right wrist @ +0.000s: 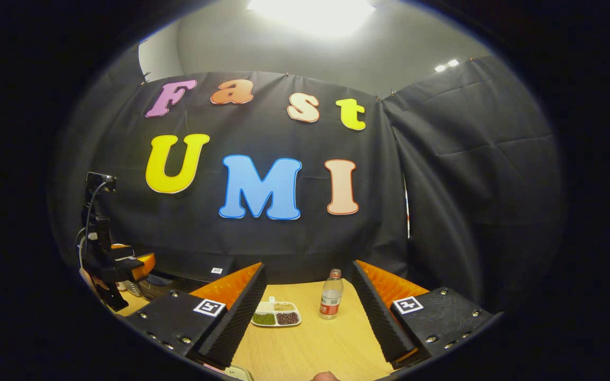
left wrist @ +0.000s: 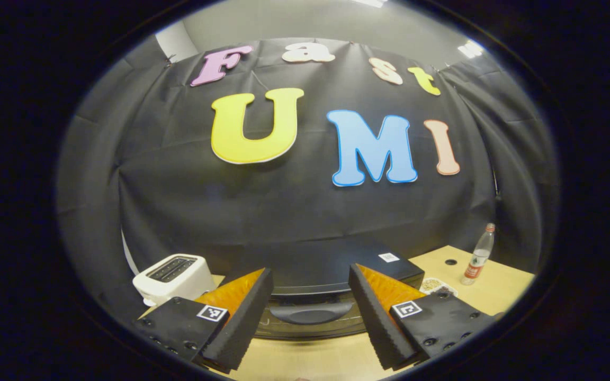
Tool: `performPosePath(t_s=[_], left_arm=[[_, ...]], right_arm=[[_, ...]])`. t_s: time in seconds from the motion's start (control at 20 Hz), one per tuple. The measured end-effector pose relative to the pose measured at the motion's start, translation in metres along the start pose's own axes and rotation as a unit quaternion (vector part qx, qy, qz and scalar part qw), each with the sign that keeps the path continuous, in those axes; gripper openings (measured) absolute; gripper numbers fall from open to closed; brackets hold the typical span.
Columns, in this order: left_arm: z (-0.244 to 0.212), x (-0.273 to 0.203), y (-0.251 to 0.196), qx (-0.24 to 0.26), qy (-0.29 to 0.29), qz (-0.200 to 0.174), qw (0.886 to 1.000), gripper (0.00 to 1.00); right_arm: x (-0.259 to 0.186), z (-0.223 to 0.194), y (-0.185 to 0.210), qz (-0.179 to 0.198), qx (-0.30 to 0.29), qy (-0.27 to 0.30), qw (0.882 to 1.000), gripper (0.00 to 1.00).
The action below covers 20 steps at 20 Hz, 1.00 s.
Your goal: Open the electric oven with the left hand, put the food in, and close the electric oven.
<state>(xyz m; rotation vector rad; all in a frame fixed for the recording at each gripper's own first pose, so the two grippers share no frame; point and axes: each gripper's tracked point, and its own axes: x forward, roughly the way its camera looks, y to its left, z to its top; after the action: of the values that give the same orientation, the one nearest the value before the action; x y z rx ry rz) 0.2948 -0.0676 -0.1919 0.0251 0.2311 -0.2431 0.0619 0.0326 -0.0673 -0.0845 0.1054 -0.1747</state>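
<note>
A: Where does the oven stand?
B: The black oven (left wrist: pixel 331 275) sits on the wooden table (left wrist: pixel 310 360), door closed, its handle (left wrist: pixel 310 312) straight ahead between the fingers of the left gripper (left wrist: pixel 310 317). That gripper is spread wide, holding nothing. A white toaster (left wrist: pixel 173 276) stands just beside the oven.

A: And the food?
B: A divided plate (right wrist: pixel 276 315) with green, dark and pale portions lies on the table between the fingers of the right gripper (right wrist: pixel 307 312), near a water bottle (right wrist: pixel 330 302). This gripper is also wide apart, empty.
</note>
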Motion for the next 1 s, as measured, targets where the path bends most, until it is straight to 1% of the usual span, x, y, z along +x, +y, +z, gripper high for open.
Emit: performPosePath(t_s=[0.05, 0.1, 0.2, 0.3, 0.45, 0.5, 0.55, 0.6, 0.65, 0.7, 0.75, 0.85, 0.9, 0.95, 1.0], left_arm=[[-0.006, 0.007, -0.001, 0.001, 0.003, -0.002, 1.000, 1.00], [-0.012, 0.015, -0.002, 0.002, 0.010, -0.003, 1.000, 0.92], [-0.026, 0.025, -0.002, 0.000, 0.024, -0.004, 1.000, 0.92], [-0.038, 0.033, -0.002, -0.004, 0.033, -0.005, 0.999, 1.00], [-0.055, 0.042, 0.003, -0.008, 0.049, 0.004, 0.999, 1.00], [-0.059, 0.043, 0.003, -0.010, 0.052, 0.006, 0.999, 0.97], [-0.064, 0.044, 0.004, -0.012, 0.058, 0.007, 0.998, 0.97], [-0.067, 0.043, 0.004, -0.013, 0.062, 0.009, 0.998, 0.93], [-0.064, 0.046, 0.003, -0.011, 0.049, 0.008, 0.999, 0.95], [-0.067, 0.044, 0.002, -0.008, 0.056, 0.010, 0.998, 0.96], [-0.064, 0.040, 0.003, -0.008, 0.049, 0.011, 0.999, 0.98], [-0.067, 0.034, 0.002, -0.012, 0.053, 0.012, 0.998, 0.97], [-0.069, 0.030, 0.002, -0.012, 0.056, 0.012, 0.998, 1.00], [-0.071, 0.023, 0.001, -0.011, 0.055, 0.013, 0.998, 1.00], [-0.072, 0.018, 0.001, -0.009, 0.057, 0.013, 0.998, 0.98]], right_arm=[[0.000, -0.001, -0.001, -0.005, -0.002, 0.002, 1.000, 0.99], [0.000, -0.001, 0.001, -0.008, -0.001, 0.005, 1.000, 0.99], [0.000, -0.002, 0.001, -0.013, 0.000, 0.010, 1.000, 0.99], [-0.001, -0.002, 0.000, -0.018, -0.004, 0.010, 1.000, 0.99], [-0.003, -0.002, -0.001, -0.022, -0.010, 0.012, 1.000, 0.99], [-0.003, -0.003, -0.001, -0.022, -0.012, 0.014, 1.000, 0.99], [-0.003, -0.004, -0.002, -0.023, -0.014, 0.016, 1.000, 0.99], [-0.005, -0.006, -0.002, -0.023, -0.016, 0.019, 0.999, 0.99], [-0.005, -0.007, -0.002, -0.022, -0.016, 0.021, 0.999, 0.99], [-0.005, -0.007, -0.003, -0.022, -0.017, 0.022, 0.999, 0.99], [-0.005, -0.005, -0.004, -0.021, -0.016, 0.021, 0.999, 0.99], [-0.006, -0.003, -0.004, -0.019, -0.016, 0.018, 1.000, 0.99], [-0.006, -0.003, -0.004, -0.018, -0.015, 0.017, 1.000, 0.99], [-0.006, -0.002, -0.004, -0.015, -0.014, 0.016, 1.000, 0.99], [-0.008, -0.001, -0.004, -0.012, -0.013, 0.015, 1.000, 0.99]])
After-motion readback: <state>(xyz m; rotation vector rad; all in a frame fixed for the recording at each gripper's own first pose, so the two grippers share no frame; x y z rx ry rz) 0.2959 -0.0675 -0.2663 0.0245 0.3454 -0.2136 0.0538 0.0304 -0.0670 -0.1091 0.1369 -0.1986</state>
